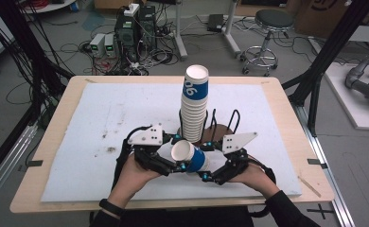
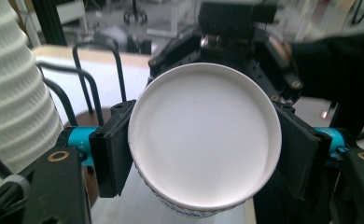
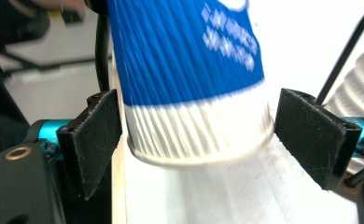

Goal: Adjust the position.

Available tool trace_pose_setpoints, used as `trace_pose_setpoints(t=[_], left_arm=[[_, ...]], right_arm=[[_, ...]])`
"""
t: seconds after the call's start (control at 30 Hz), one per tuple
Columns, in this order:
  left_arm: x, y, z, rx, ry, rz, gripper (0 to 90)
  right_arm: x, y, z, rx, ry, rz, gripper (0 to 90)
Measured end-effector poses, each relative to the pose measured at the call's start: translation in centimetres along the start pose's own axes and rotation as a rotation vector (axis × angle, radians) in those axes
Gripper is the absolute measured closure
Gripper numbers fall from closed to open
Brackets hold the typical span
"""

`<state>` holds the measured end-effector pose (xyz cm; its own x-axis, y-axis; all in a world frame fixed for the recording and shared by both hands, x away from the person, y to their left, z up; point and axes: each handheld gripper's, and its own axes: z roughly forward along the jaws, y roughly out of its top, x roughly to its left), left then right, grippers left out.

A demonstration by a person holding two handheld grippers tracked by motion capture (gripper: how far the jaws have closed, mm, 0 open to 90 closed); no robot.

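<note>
Holding a single blue-and-white ribbed paper cup (image 1: 188, 157) on its side between the two tools, the person works just above the near edge of the white foam board (image 1: 97, 123) that covers the wooden table (image 1: 50, 142). The left gripper (image 1: 177, 165) has its black pads closed against the cup's rim end; in the left gripper view the open white mouth (image 2: 203, 140) faces the camera with a pad tight on each side. The right gripper (image 1: 205, 176) sits at the cup's base end, and in the right gripper view its jaws stand spread with a clear gap on either side of the white lower band (image 3: 199, 133), so it grips nothing.

Just behind the cup, toward the middle of the board, a tall stack of white ribbed paper cups (image 1: 194, 106) topped by a blue-banded one stands in a round brown holder with black wire loops (image 1: 220, 128).

My reading is that one cup is being passed from the right tool to the left, either just separated from the stack or on its way to it. The next move would call for the right gripper to back clear of the base without nudging the cup, while the left keeps a light, even squeeze so the thin rim does not buckle
</note>
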<state>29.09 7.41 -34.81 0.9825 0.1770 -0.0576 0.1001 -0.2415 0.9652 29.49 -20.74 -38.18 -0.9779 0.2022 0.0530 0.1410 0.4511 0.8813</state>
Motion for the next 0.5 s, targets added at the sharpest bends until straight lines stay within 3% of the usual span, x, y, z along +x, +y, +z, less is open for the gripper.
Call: trace_pose_setpoints(t=[0.1, 0.2, 0.37, 0.5], left_arm=[[-0.03, -0.07, -0.2, -0.075, 0.011, -0.012, 29.4], [-0.02, -0.36, -0.08, -0.132, 0.001, -0.036, 29.5], [-0.01, -0.61, 0.18, -0.126, -0.006, -0.038, 29.6], [-0.07, -0.41, 0.26, -0.084, -0.008, -0.028, 29.5]], right_arm=[[-0.13, -0.03, -0.33, -0.058, -0.01, 0.029, 15.2], [0.01, 0.08, -0.23, -0.081, 0.004, 0.041, 15.2], [0.15, 0.16, 0.08, -0.07, 0.02, 0.013, 20.0], [0.17, 0.25, -0.09, -0.046, 0.019, -0.021, 23.9]])
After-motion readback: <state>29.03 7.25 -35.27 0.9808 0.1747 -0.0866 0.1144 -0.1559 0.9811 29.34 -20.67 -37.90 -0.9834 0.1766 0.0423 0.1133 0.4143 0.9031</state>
